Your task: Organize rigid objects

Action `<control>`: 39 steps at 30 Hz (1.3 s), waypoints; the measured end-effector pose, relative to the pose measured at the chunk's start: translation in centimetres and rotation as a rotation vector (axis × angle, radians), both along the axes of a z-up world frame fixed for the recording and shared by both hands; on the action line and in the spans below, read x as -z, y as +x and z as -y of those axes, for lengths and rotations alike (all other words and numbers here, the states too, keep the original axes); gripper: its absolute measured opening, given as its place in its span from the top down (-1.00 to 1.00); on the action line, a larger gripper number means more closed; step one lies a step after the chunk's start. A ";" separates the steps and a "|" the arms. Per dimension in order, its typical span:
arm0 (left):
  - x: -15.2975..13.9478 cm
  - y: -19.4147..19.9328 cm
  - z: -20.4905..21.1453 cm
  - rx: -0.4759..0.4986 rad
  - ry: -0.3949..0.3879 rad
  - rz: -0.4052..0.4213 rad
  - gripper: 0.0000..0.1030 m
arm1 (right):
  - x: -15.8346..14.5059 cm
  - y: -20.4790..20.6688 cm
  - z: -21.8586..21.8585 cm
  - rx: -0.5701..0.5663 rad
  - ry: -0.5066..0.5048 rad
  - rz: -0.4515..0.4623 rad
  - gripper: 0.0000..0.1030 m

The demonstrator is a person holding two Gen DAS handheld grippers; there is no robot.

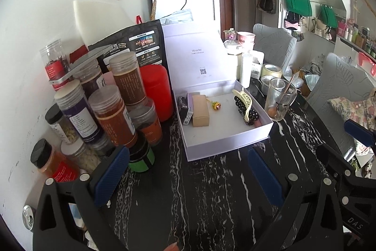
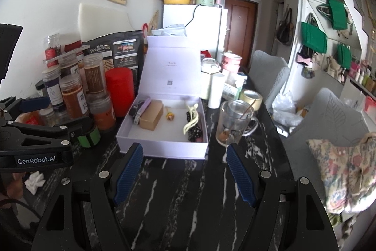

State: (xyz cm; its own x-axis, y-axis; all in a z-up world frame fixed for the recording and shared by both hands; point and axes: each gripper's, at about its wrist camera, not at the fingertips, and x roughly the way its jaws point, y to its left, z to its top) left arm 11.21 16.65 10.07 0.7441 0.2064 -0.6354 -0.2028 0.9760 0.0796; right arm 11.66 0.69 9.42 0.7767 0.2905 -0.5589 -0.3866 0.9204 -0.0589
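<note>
Both claws, left claw [image 1: 188, 171] and right claw [image 2: 183, 171], hang open and empty near the box [image 2: 162, 148]; judged next: close its lid [image 2: 169, 67].

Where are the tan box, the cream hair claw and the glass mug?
tan box [image 2: 152, 118]: right wrist view, on its top face.
cream hair claw [image 2: 190, 122]: right wrist view, on its curved spine.
glass mug [image 2: 231, 121]: right wrist view, on its front wall.

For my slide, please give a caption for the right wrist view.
Open right claw faces lidded white box on black marble table.
</note>
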 end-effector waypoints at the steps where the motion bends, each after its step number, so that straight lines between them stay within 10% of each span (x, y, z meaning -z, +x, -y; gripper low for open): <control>1: 0.1 -0.1 0.0 0.002 -0.004 -0.005 -0.99 | 0.2 -0.2 0.1 0.007 0.001 -0.004 -0.44; 39: 1.0 -1.6 1.7 0.033 -0.017 -0.015 -0.99 | 0.6 -2.4 2.4 0.059 0.015 0.009 -0.44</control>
